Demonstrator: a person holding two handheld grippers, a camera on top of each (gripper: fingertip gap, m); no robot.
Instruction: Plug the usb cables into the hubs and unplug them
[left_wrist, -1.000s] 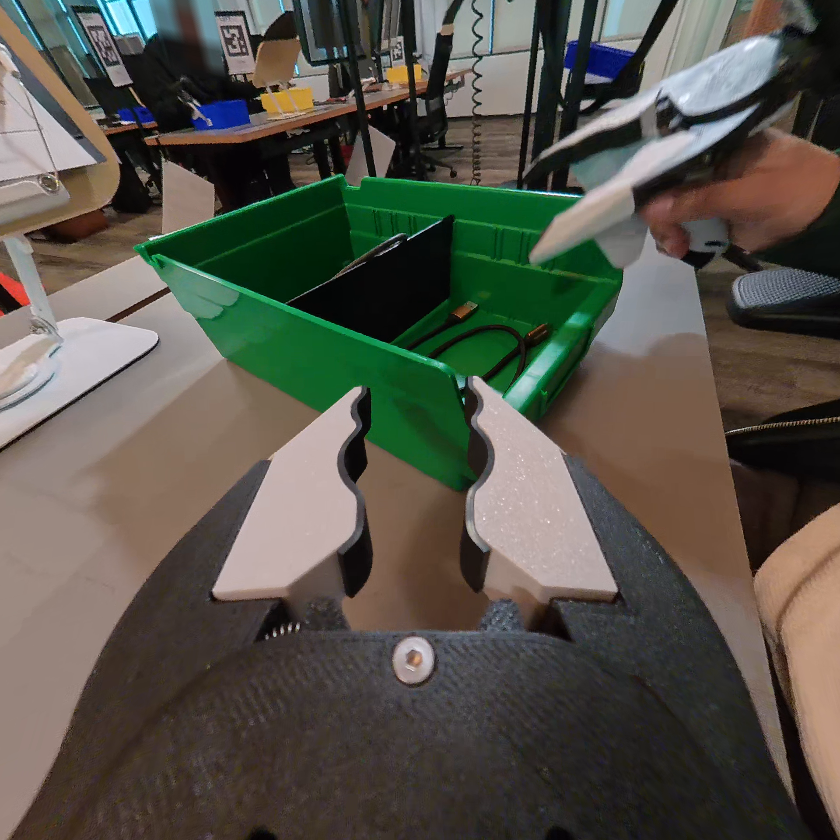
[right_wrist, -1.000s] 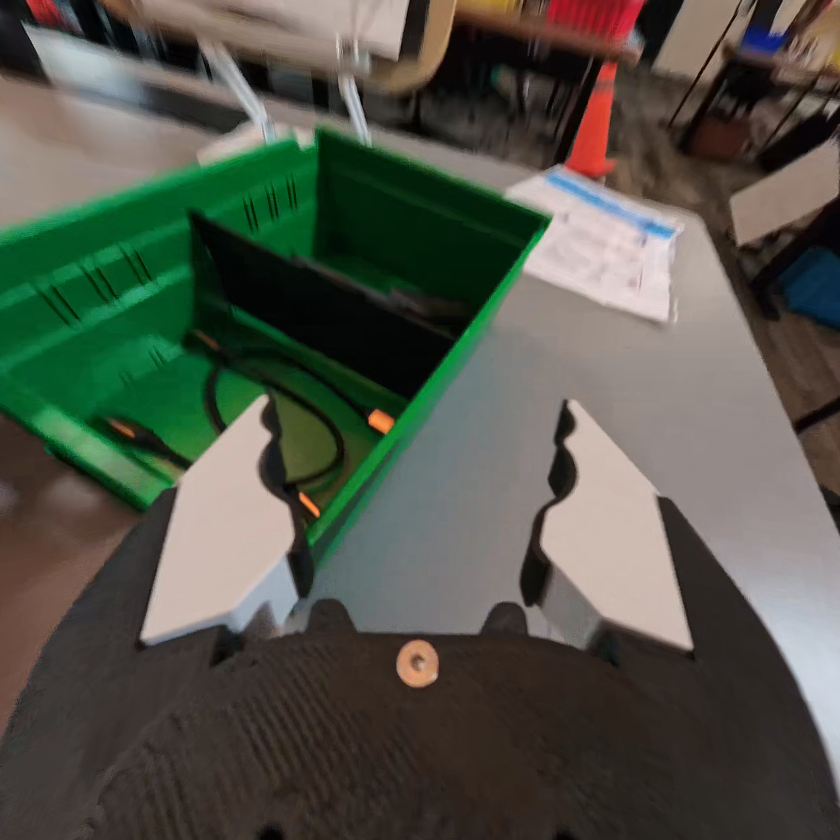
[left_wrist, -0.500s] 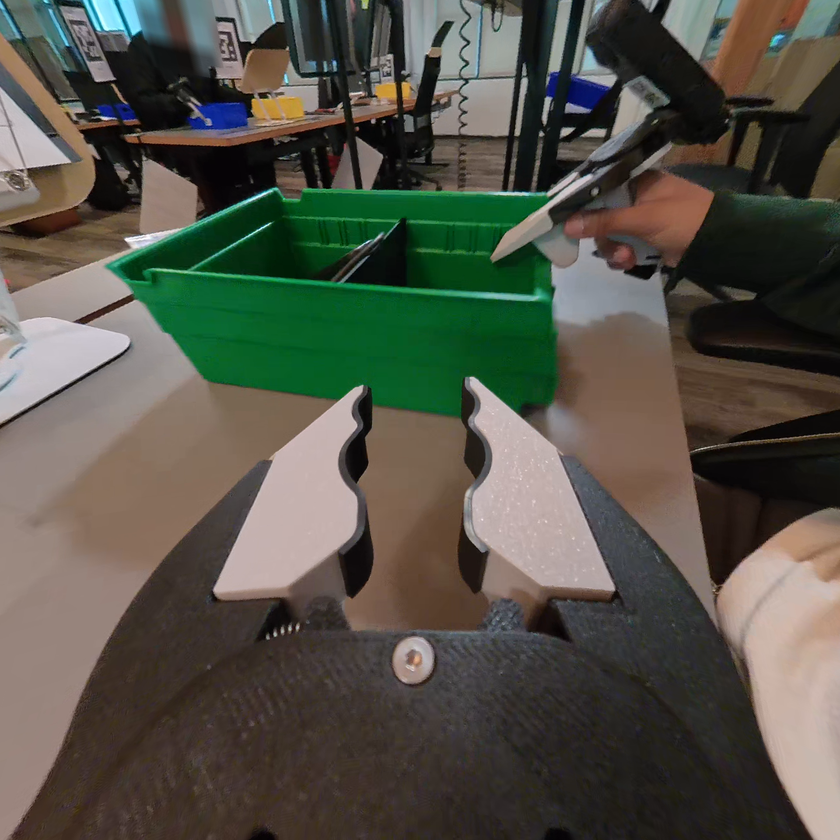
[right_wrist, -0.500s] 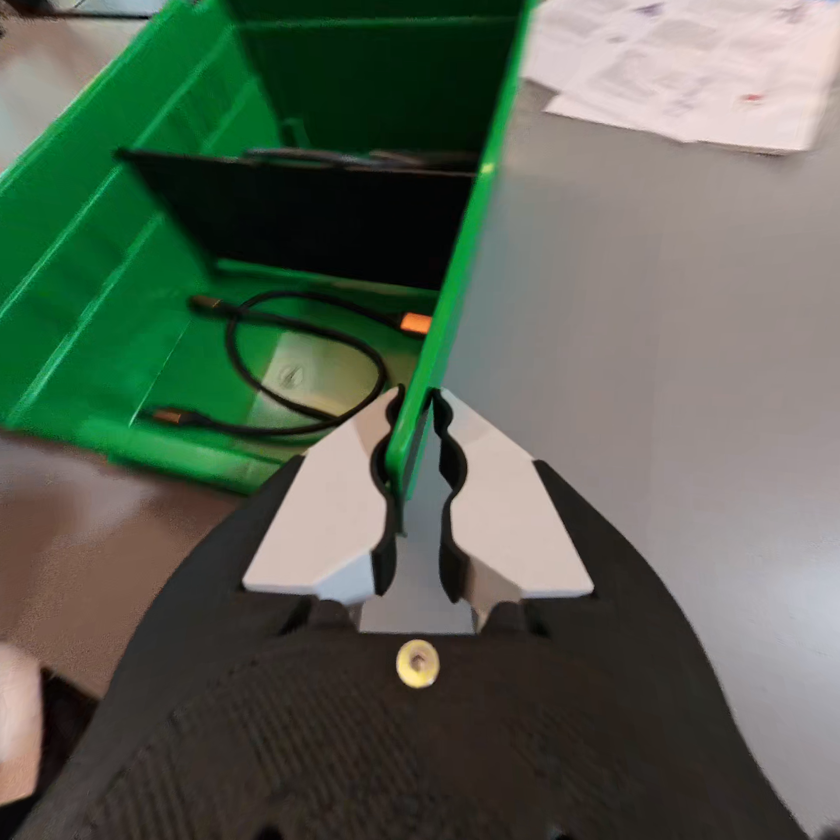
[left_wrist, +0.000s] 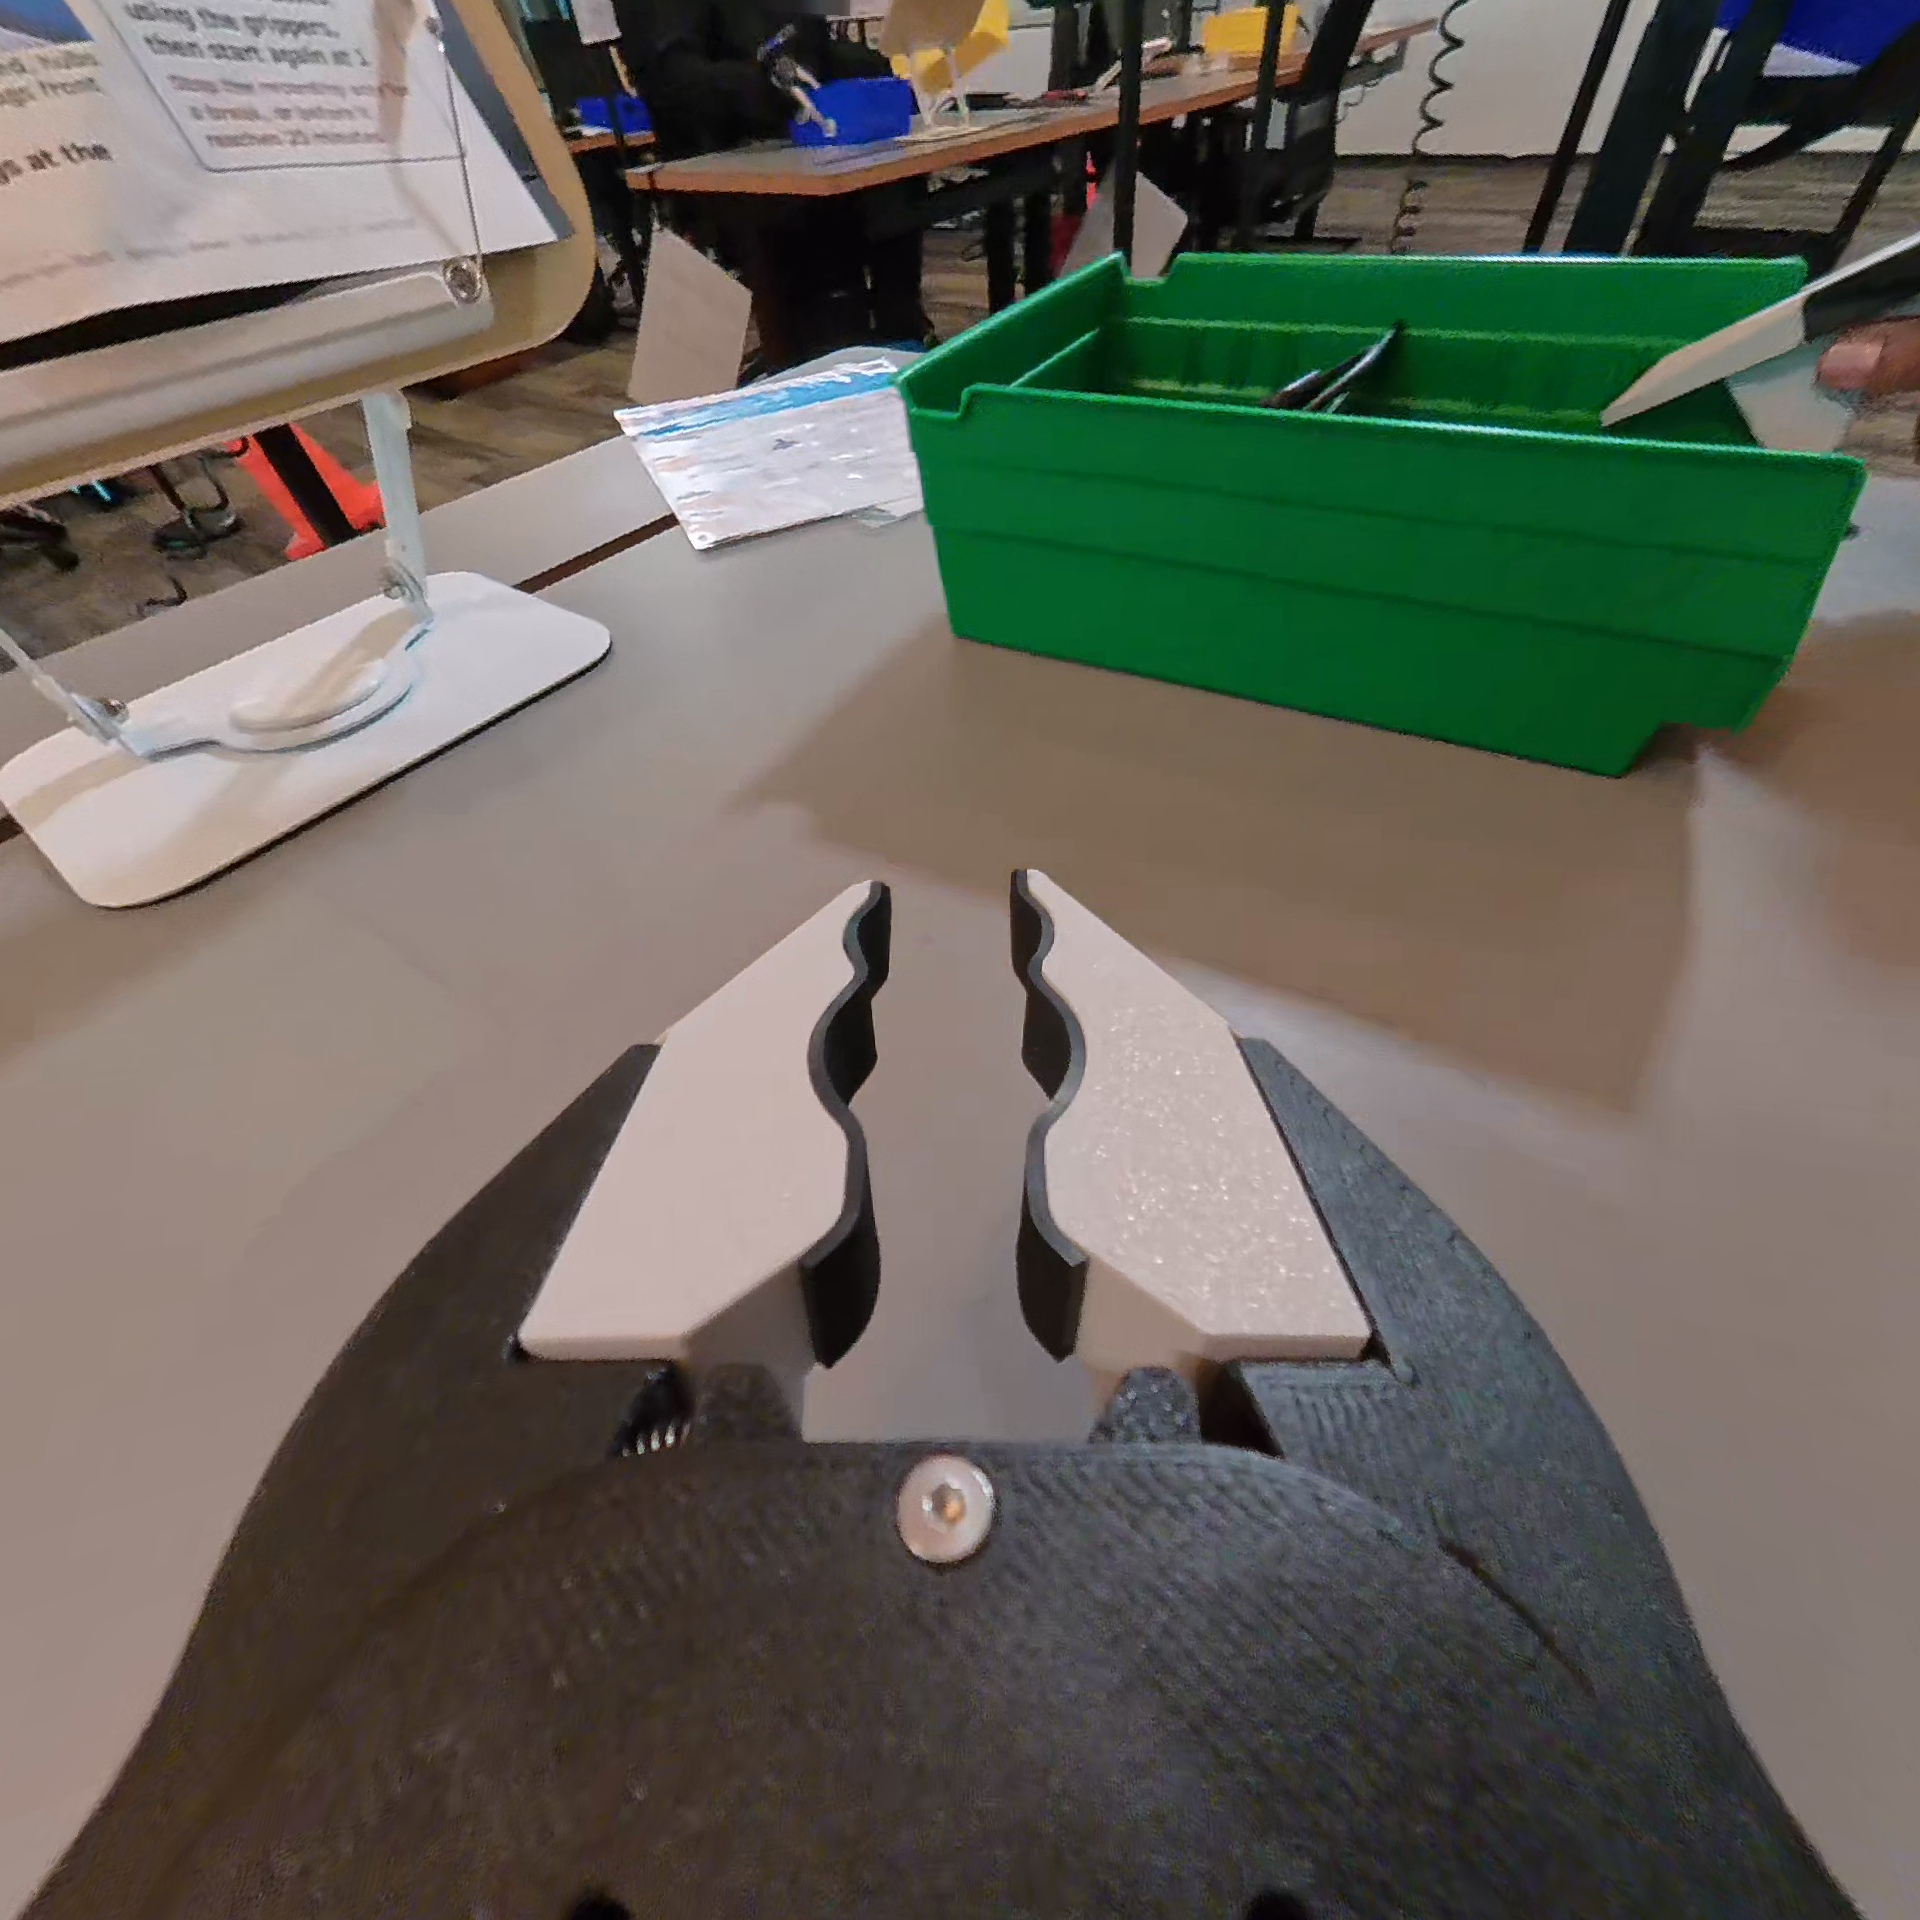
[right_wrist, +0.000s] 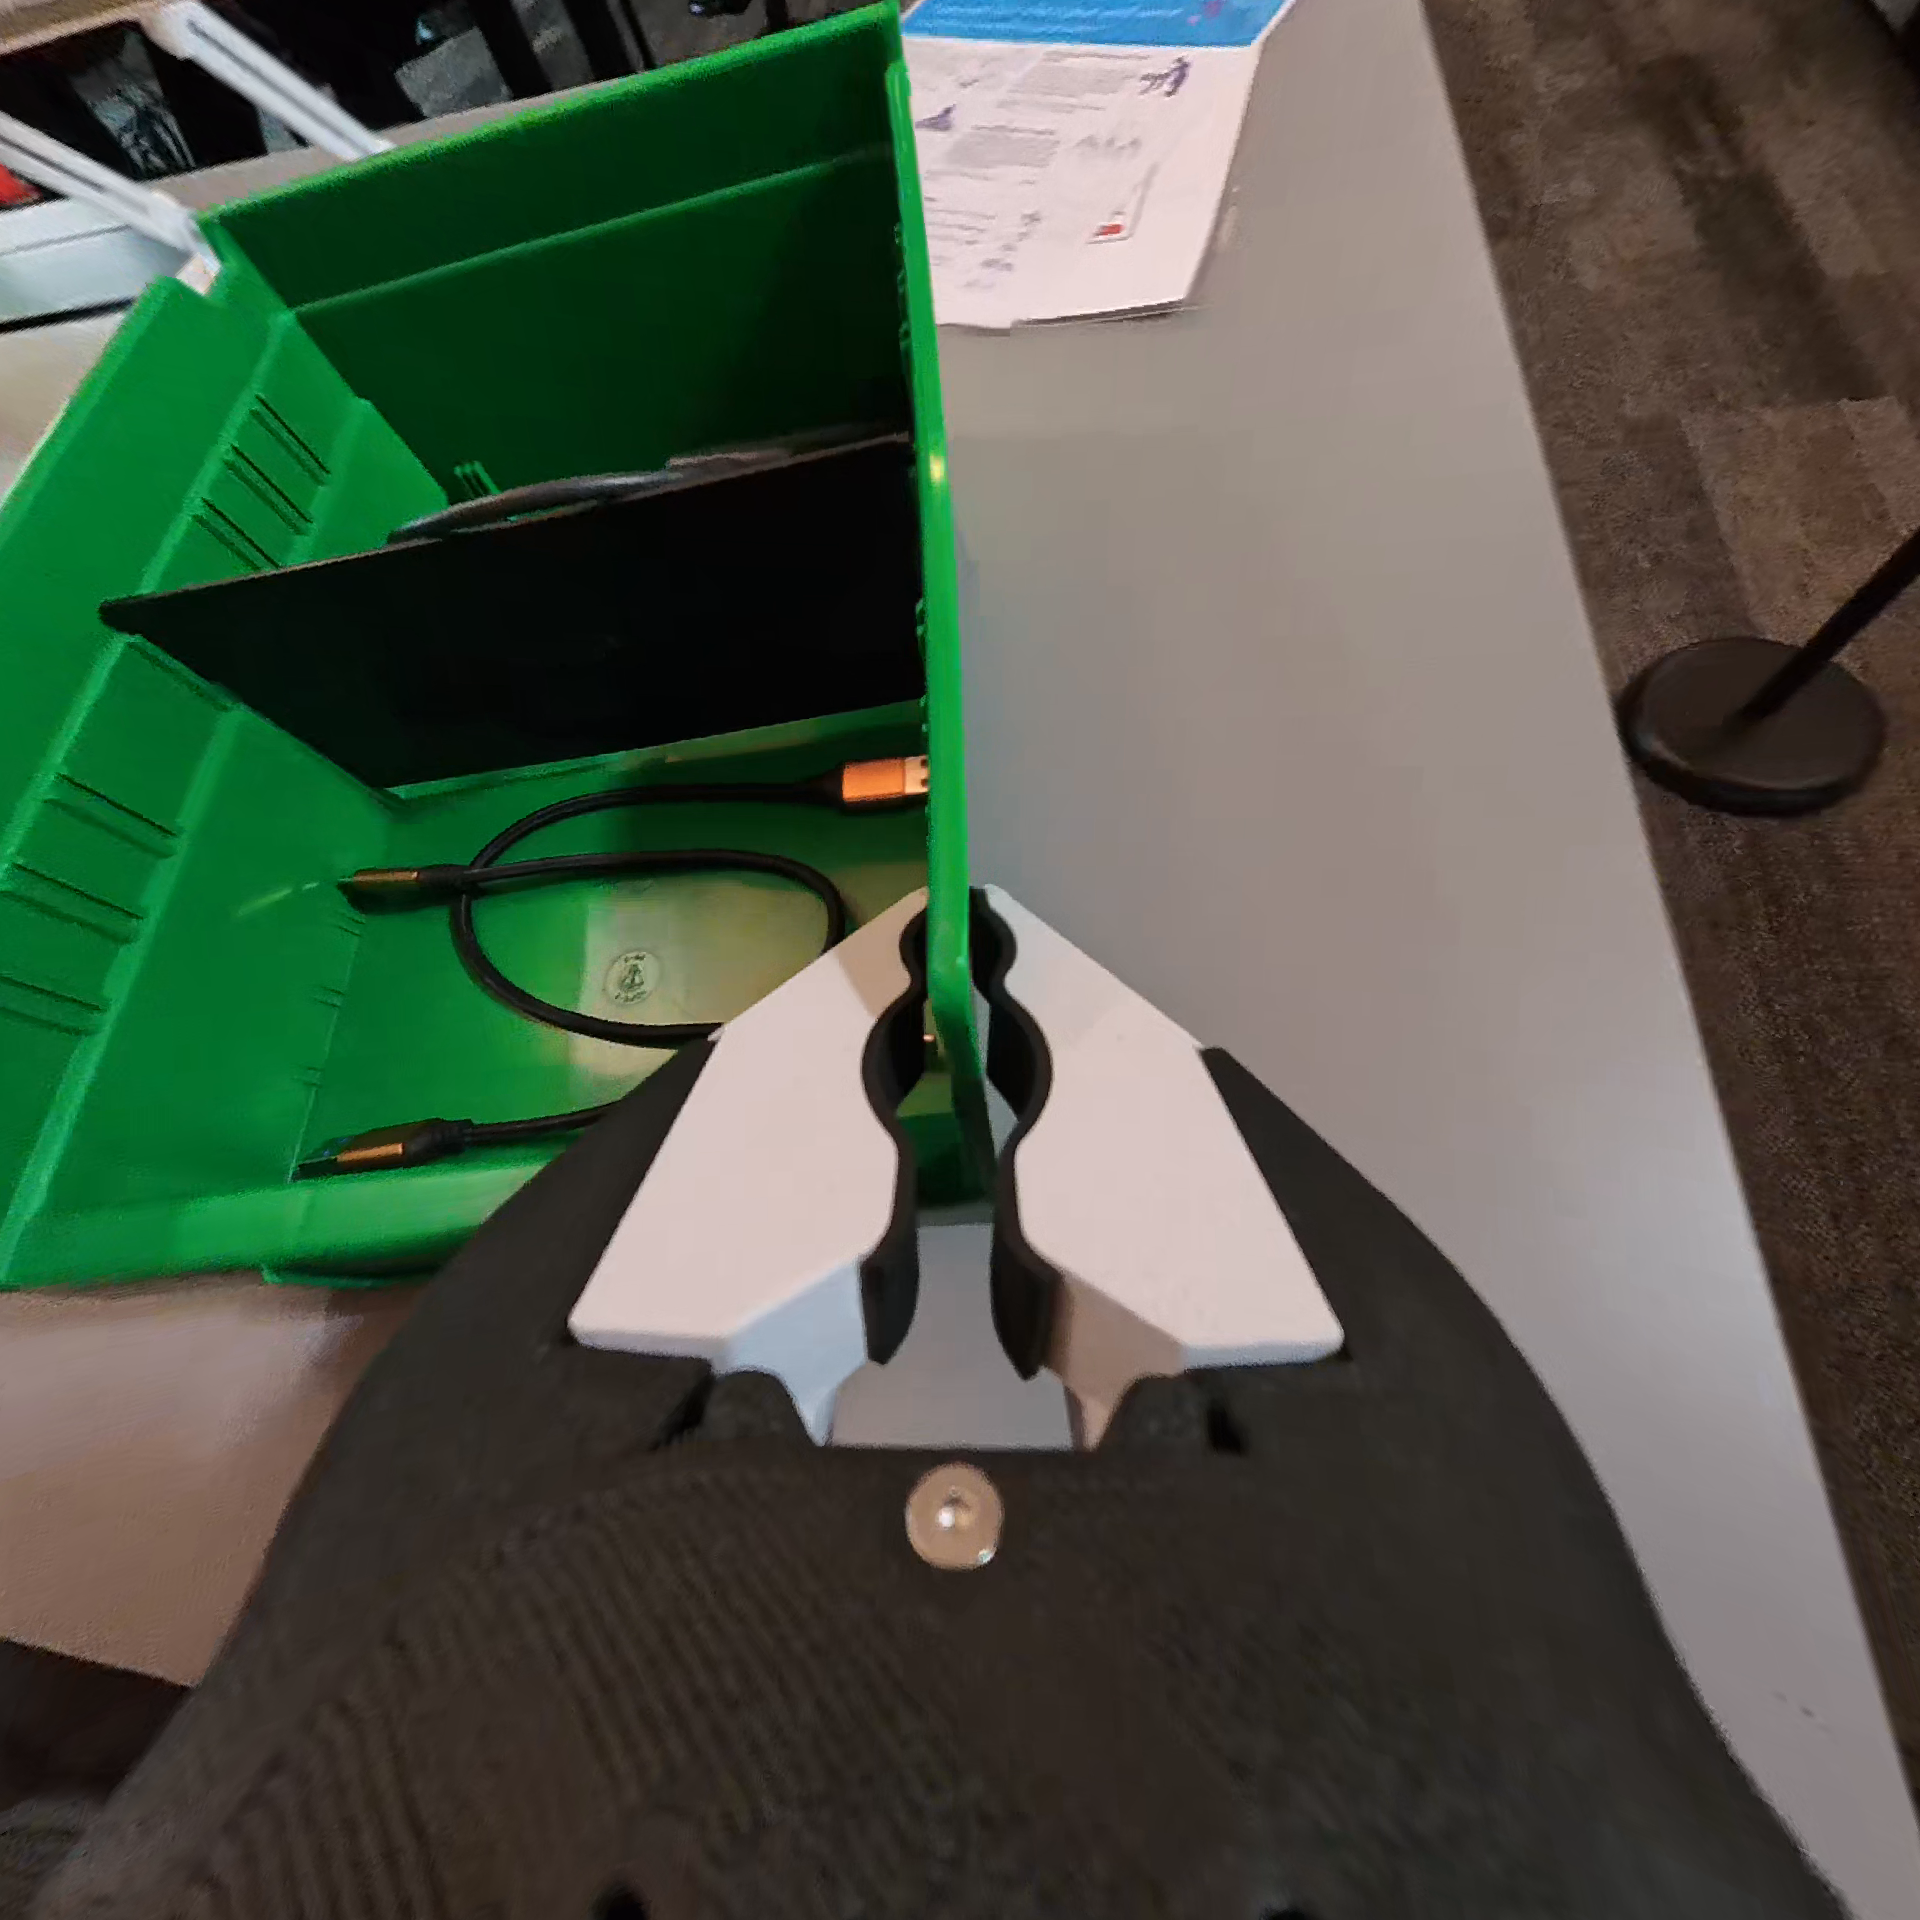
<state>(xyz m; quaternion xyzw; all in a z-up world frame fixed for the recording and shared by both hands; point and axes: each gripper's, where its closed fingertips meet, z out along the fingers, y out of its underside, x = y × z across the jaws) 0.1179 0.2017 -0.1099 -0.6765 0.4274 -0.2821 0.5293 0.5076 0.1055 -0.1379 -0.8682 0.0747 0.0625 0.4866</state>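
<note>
A green bin with a black divider stands on the grey table. Black USB cables with orange plugs lie in its near compartment. My right gripper is shut on the bin's side wall, one finger inside and one outside. In the left wrist view the bin stands at the far right, and the right gripper's tip shows at its right rim. My left gripper is open and empty, low over the bare table in front of the bin. Dark items stick up behind the divider; I cannot tell if they are hubs.
A white stand with a sign board is at the left. A printed sheet lies on the table behind the bin's left end, and shows in the right wrist view. The table's edge runs right, with a black floor stand base beyond.
The right gripper closed on the bin's side wall and holds it. The left gripper drew back and swung left, so the bin now sits farther off at the right.
</note>
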